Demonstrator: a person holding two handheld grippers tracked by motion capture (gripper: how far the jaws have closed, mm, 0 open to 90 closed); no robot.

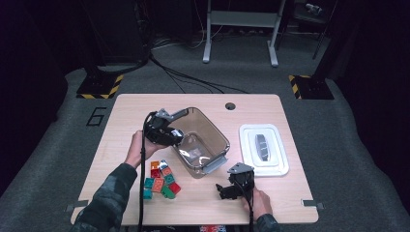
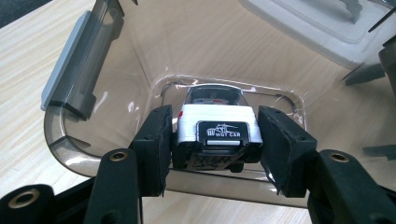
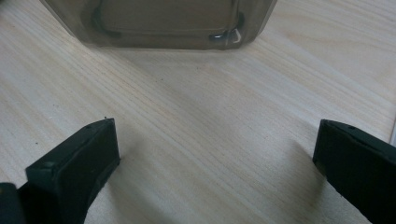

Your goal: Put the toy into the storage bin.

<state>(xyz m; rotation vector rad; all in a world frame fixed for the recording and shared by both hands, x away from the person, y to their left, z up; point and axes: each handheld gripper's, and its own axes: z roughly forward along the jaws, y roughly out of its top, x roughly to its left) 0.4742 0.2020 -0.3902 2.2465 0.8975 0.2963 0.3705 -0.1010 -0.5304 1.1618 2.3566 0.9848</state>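
Left tongs clamp a white toy car above the smoky bin, at table centre. Bricks lie at the bin's 7 o'clock. Right tongs gape over bare table, at its 5 o'clock.

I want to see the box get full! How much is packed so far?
Nothing lies in the clear box yet. The left gripper holds a white toy car over it, jaws pressed on its sides. The coloured blocks wait on the table, the lid lies beside the box, and the right gripper rests open.
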